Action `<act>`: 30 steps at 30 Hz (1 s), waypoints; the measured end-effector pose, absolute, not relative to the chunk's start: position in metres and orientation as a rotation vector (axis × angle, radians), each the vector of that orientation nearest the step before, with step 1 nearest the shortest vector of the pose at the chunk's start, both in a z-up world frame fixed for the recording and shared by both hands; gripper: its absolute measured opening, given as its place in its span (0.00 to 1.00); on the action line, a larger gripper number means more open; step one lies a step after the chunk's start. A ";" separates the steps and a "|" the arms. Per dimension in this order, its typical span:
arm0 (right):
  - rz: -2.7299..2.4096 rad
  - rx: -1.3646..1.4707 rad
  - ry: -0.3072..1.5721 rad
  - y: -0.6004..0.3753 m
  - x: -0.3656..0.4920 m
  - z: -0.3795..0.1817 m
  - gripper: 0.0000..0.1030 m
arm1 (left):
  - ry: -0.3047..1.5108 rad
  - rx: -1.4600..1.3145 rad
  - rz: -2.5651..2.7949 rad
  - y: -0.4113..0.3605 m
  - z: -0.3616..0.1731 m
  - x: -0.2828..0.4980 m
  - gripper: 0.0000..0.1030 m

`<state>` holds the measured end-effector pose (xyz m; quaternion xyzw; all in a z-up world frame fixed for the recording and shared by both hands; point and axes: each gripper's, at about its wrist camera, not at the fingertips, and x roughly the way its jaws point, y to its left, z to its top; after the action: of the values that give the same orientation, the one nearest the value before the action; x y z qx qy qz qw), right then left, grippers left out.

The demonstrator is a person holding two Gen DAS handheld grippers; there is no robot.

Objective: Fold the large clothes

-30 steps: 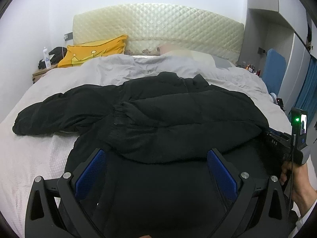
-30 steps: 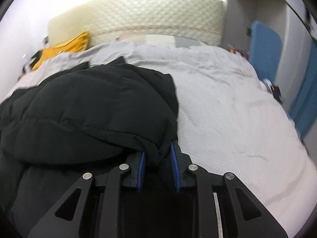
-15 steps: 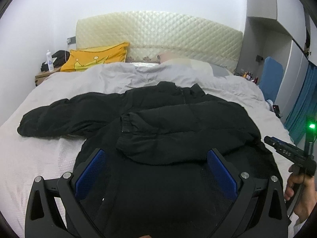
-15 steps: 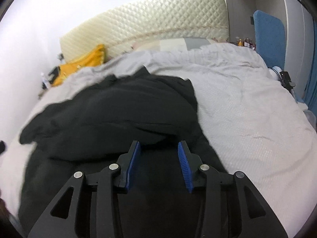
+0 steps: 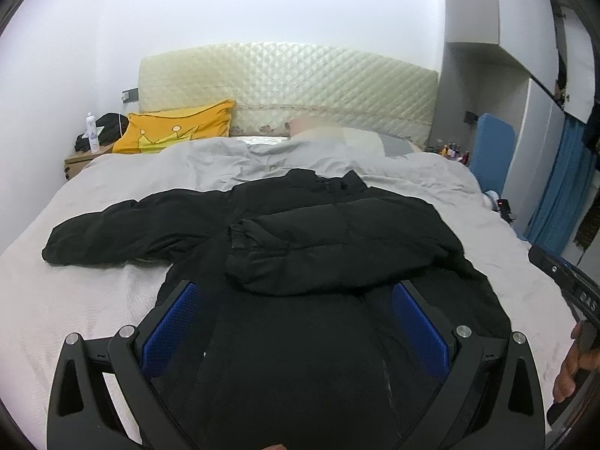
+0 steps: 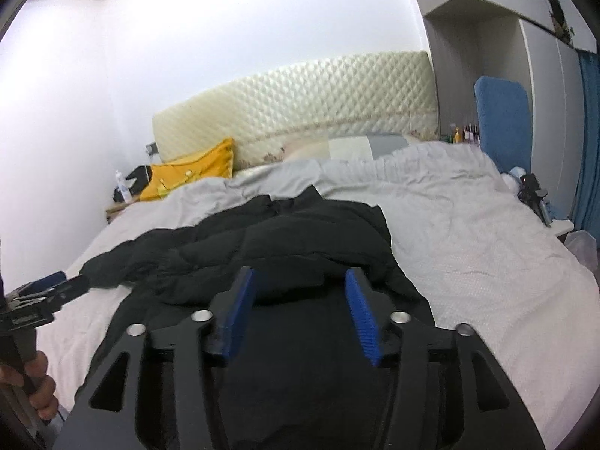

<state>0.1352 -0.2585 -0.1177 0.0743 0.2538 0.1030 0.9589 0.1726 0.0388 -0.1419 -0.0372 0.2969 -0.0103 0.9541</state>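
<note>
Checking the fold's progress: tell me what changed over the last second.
The right gripper let go of the black puffer jacket, opened and drew back. The folded-over sleeve, the outstretched sleeve and the open left gripper stayed put.

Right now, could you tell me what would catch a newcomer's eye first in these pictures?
A big black jacket lies spread across the middle of the pale grey bed, one sleeve folded over its chest and the other stretched out to the left. Behind it, a bright yellow pillow leans against the quilted cream headboard. Both the left gripper and right gripper are open above the jacket's hem.
</note>
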 end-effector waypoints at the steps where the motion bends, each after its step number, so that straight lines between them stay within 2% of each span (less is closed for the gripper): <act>1: 0.203 0.142 0.501 -0.256 0.127 -0.116 0.61 | 0.602 -0.075 -0.024 0.038 -0.142 0.169 1.00; 5: 0.201 0.109 0.477 -0.247 0.102 -0.114 0.64 | 0.603 -0.060 -0.030 0.036 -0.144 0.156 1.00; 7: 0.189 0.095 0.473 -0.245 0.092 -0.114 0.70 | 0.599 -0.058 -0.033 0.036 -0.145 0.150 1.00; 9: 0.182 0.083 0.460 -0.242 0.082 -0.115 0.81 | 0.592 -0.056 -0.039 0.037 -0.148 0.143 1.00; 11: 0.177 0.069 0.457 -0.239 0.072 -0.117 0.84 | 0.586 -0.056 -0.045 0.037 -0.150 0.139 1.00; 15: 0.179 0.079 0.476 -0.239 0.058 -0.126 1.00 | 0.574 -0.069 -0.077 0.039 -0.155 0.132 1.00; 22: 0.177 0.089 0.462 -0.244 0.060 -0.129 1.00 | 0.571 -0.084 -0.076 0.056 -0.148 0.143 1.00; 30: 0.189 0.081 0.440 -0.242 0.063 -0.134 1.00 | 0.563 -0.066 -0.008 0.113 -0.104 0.178 1.00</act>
<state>0.0629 -0.2421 -0.1342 0.0400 0.2180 0.0937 0.9706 0.1777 0.1131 -0.1037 -0.0326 0.2776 -0.0042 0.9601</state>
